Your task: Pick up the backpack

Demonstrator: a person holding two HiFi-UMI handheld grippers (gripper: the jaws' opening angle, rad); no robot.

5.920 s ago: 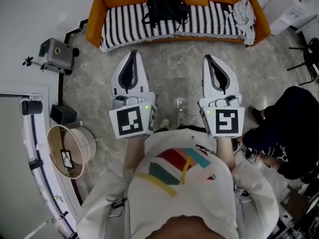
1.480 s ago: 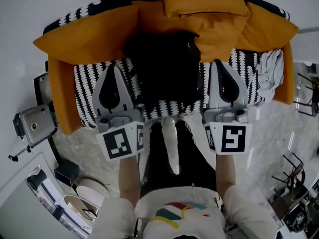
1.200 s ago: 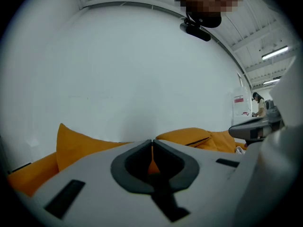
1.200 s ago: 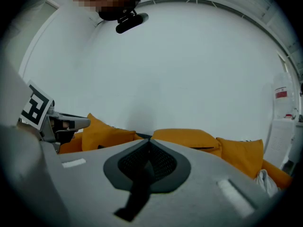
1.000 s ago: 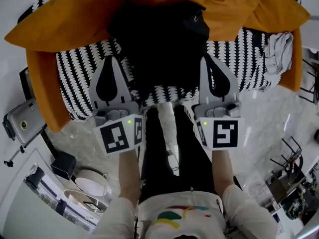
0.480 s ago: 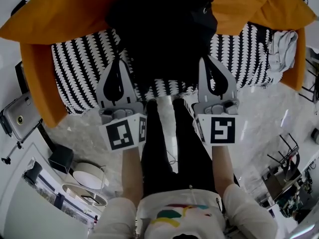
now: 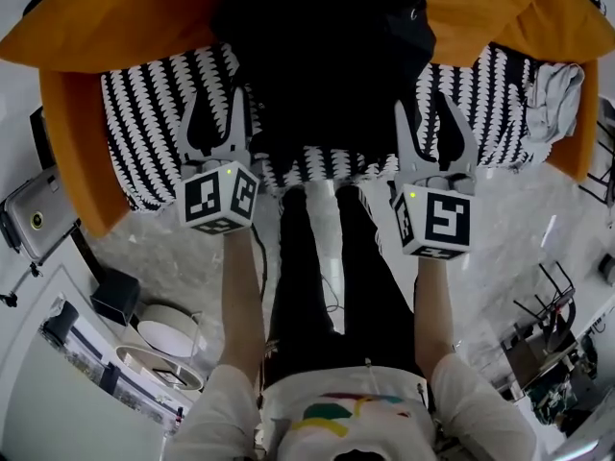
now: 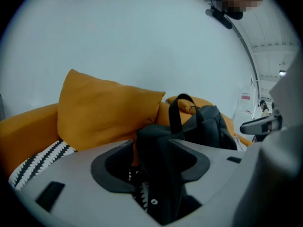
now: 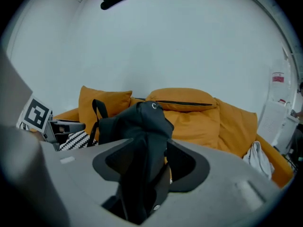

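The black backpack [image 7: 322, 46] stands upright on the sofa's black-and-white striped throw [image 7: 154, 113], against orange cushions [image 8: 104, 112]. My left gripper [image 7: 216, 113] is low at the pack's left flank and my right gripper [image 7: 432, 118] at its right flank. Both sets of jaws are opening and stand spread in a fork. In the left gripper view, black backpack fabric [image 8: 161, 174] shows in the gap between the jaws, with the carry loop [image 8: 177, 108] behind. In the right gripper view, the pack [image 9: 137, 122] rises through the gap of my right gripper [image 9: 144, 150]. Contact with the pads is not visible.
The orange sofa [image 7: 77, 152] has a grey cloth [image 7: 557, 99] on its right end. On the floor at left are a camera on a tripod [image 7: 29, 219], a black box [image 7: 113, 296] and a round white stool [image 7: 163, 339]. Gear lies at lower right [image 7: 548, 353].
Both grippers have sunk and closed in beside the backpack. Their jaws, shut in the earlier frames, now stand spread apart. The sofa fills more of the head view.
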